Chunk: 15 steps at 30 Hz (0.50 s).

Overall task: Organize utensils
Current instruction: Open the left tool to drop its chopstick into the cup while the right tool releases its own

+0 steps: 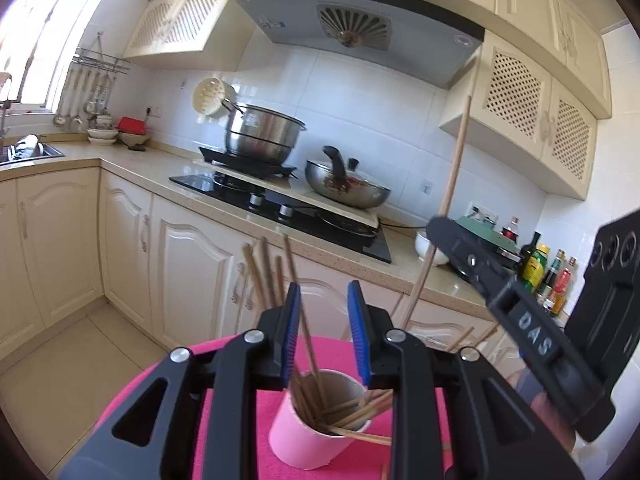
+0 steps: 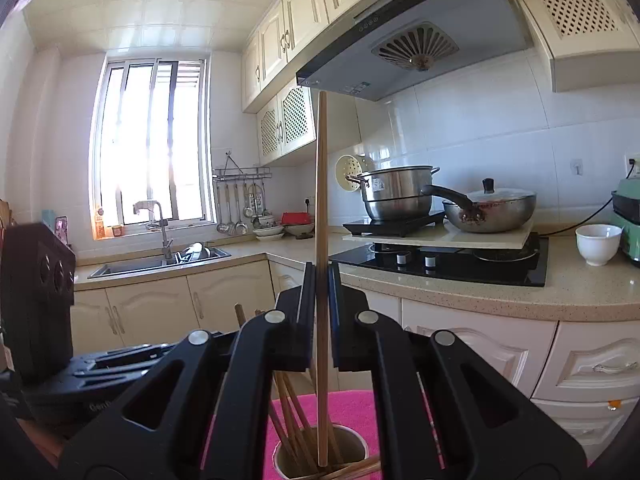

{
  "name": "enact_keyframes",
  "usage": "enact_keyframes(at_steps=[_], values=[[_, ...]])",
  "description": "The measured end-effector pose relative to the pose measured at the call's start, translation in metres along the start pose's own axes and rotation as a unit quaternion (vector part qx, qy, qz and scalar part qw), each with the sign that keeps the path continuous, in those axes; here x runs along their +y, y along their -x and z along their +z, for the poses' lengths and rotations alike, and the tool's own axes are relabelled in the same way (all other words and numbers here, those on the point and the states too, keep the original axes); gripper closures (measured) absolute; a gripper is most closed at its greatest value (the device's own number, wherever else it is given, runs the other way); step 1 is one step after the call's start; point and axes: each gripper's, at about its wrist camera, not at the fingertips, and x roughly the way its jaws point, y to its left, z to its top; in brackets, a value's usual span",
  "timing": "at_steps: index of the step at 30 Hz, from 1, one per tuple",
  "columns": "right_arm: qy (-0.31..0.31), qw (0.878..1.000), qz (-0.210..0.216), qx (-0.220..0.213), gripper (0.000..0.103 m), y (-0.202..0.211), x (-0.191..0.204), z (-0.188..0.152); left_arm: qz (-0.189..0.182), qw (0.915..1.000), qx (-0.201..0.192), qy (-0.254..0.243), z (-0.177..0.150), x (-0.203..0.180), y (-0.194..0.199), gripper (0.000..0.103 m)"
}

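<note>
Partly hidden: cup (image 2: 320, 456) behind chopstick (image 2: 322, 208)

Pink paper cup (image 1: 316, 432) of leaning wooden chopsticks (image 1: 304, 344) on pink cloth, 1 chopstick (image 2: 322, 240) upright above, perhaps inside.

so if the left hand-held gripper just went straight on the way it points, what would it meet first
Most likely the chopsticks standing in the pink cup: one leans right through the gap of the open left hand-held gripper, just ahead. Past them the line probably reaches the cream cabinet doors under the hob, though depth is unclear.
</note>
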Motion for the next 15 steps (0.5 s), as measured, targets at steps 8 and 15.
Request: enact_keyframes(at_steps=[8,15], values=[[0.021,0.999,-0.026,0.001,0.096,-0.006,0.010,-0.015,0.008,1.0000,0.000,0.001,0.002,0.010,0.004,0.079],[0.024,0.999,-0.038,0.002,0.096,-0.007,0.009,-0.023,0.013,0.9999,0.002,0.001,0.002,0.016,0.000,0.079]])
